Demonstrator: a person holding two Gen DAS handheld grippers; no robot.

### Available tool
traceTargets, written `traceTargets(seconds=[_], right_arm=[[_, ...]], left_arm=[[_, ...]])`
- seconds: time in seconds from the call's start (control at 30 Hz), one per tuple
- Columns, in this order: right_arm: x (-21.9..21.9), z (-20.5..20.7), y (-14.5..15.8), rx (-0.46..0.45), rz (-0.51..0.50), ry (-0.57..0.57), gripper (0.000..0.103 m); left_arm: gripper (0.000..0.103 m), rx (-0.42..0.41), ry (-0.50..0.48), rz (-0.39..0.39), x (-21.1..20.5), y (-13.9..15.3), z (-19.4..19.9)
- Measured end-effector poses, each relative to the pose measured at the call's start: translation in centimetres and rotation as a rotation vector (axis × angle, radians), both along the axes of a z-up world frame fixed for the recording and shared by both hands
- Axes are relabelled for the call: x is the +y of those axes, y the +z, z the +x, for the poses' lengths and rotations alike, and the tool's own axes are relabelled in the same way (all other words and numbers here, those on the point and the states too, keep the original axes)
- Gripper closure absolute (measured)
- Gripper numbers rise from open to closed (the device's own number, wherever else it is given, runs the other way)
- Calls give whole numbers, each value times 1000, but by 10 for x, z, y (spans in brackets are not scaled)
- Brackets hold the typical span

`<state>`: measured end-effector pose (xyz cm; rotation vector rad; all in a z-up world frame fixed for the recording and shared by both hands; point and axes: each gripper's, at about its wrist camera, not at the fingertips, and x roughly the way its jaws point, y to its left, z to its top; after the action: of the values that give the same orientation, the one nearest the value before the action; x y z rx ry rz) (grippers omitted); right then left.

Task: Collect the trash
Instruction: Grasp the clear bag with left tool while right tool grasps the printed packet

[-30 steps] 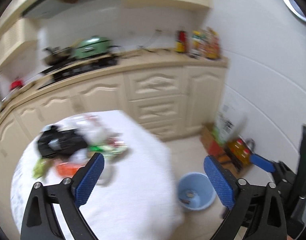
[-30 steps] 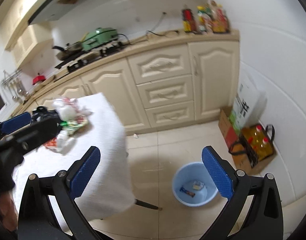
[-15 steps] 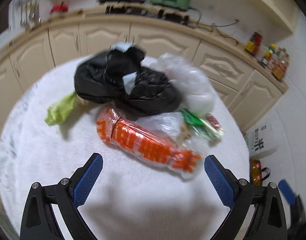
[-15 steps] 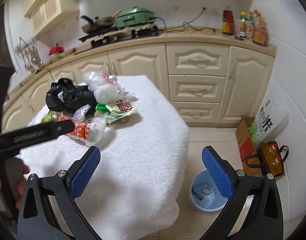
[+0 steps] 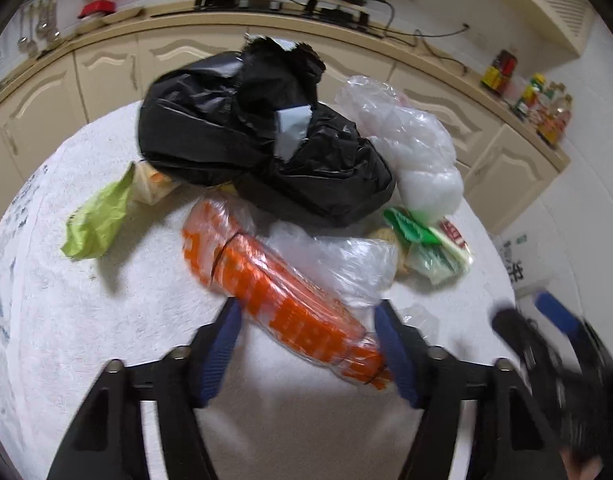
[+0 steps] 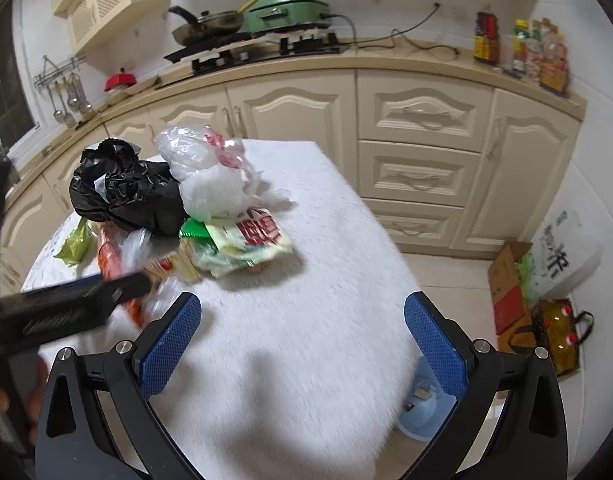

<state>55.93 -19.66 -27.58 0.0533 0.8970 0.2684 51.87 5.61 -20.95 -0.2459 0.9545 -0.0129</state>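
Gripping orange wrapper, left jaws closing.

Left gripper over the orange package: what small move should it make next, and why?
Probably finish closing, then lift. The left gripper has just been closing, and its fingers now flank the near end of the orange package on the table. Whether they already press it is unclear, so firm contact should come first.

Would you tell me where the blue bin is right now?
In the right wrist view, the blue bin stands on the floor at lower right, beside the table.
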Motion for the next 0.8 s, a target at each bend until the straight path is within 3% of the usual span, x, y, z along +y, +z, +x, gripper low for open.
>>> traceTargets(seconds=[0.17, 0.3, 0.4, 0.47, 0.53, 0.57, 0.63, 0.67, 0.7, 0.8], right_arm=[[17, 30, -17, 56, 77, 61, 0], [34, 53, -28, 80, 62, 109, 0], [39, 68, -33, 110, 88, 131, 0], [43, 74, -38, 123, 94, 153, 1], [41, 75, -39, 126, 119, 162, 7], [39, 75, -38, 127, 152, 172, 23], [32, 72, -38, 139, 191, 171, 23], [31, 69, -37, 133, 180, 165, 24], [29, 64, -37, 124, 177, 159, 33], [22, 48, -32, 115, 197, 129, 33]], left_arm=[[73, -13, -78, 42, 24, 29, -13], [75, 8, -74, 42, 42, 39, -15], [62, 14, -46, 17, 49, 39, -11], [36, 26, -26, -10, 57, 40, -13], [31, 20, -14, -35, 63, 46, -8], [29, 20, -4, -53, 66, 50, -4], [22, 26, 10, -68, 65, 49, 6], [20, 29, 15, -65, 63, 48, 10], [20, 34, 17, -54, 60, 47, 13], [20, 66, 29, -20, 46, 40, 27]])
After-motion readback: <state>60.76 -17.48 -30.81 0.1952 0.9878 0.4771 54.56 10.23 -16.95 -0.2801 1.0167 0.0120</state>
